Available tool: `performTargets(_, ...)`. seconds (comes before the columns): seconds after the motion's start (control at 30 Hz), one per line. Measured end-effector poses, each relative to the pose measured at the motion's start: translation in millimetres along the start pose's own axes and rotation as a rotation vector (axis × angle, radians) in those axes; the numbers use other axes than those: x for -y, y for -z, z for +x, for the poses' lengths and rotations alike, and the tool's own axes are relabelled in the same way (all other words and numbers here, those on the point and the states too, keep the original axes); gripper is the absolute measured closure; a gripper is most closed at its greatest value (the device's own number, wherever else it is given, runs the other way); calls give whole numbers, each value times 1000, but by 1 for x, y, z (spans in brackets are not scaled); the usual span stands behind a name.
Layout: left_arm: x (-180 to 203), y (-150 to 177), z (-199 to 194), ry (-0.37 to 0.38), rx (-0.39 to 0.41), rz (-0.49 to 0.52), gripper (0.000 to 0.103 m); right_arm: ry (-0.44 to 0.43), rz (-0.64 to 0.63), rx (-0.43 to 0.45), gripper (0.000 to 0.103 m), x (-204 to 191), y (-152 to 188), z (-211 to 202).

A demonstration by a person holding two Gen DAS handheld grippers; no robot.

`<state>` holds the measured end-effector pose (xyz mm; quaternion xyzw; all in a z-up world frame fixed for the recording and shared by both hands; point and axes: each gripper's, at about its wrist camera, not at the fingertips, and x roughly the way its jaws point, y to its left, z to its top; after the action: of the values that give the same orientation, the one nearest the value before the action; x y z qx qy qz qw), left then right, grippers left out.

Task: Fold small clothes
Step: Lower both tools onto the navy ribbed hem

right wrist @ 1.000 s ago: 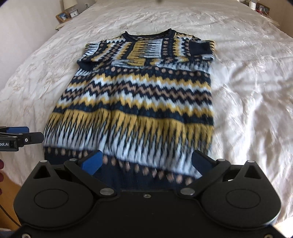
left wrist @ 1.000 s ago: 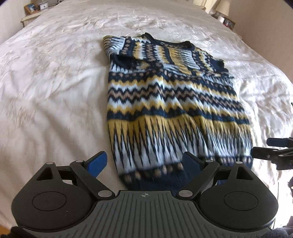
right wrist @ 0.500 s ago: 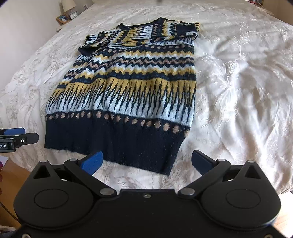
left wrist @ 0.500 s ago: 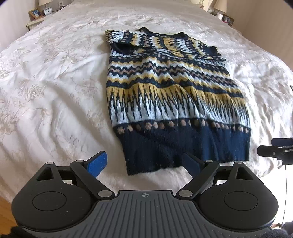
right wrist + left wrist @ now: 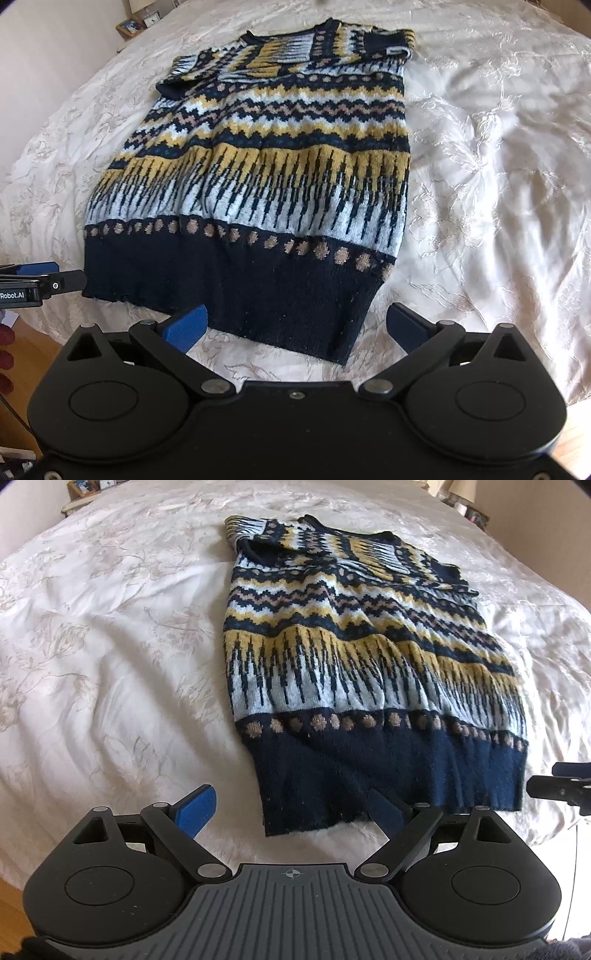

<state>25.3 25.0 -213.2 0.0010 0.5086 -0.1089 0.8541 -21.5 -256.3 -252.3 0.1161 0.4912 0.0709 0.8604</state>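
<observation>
Both of my views have pulled back since a second ago: the sweater's navy hem, then hidden under the fingers, now shows whole with a strip of bedspread in front of it. I see the sweater [image 5: 354, 657] lying flat on the bed [image 5: 110, 646], sleeves folded in across the chest, neckline at the far end and hem toward me. My left hand-held gripper [image 5: 291, 806] hangs over the hem's left corner with its blue pads wide apart and nothing between them; the corner lies just ahead of the gap, and the right pad overlaps the hem edge in view. My right hand-held gripper [image 5: 295, 325] is likewise spread and empty over the hem's right corner. Each tool shows at the edge of the other's view. Picture frames and a clock [image 5: 151, 20] stand on a bedside table beyond the bed.
</observation>
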Motion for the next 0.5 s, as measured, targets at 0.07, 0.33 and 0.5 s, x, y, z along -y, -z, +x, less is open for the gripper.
performTargets(0.07,0,-3,4,5,0,16,14,-3,12,-9,0,2,-2,5)
performTargets(0.33,-2,-12,25,20,-22,6,14,1,35,-57,0,9,-9,26)
performTargets(0.5,-3,-14,40,29,-59,7,14,-6,41,-89,0,13,-14,40)
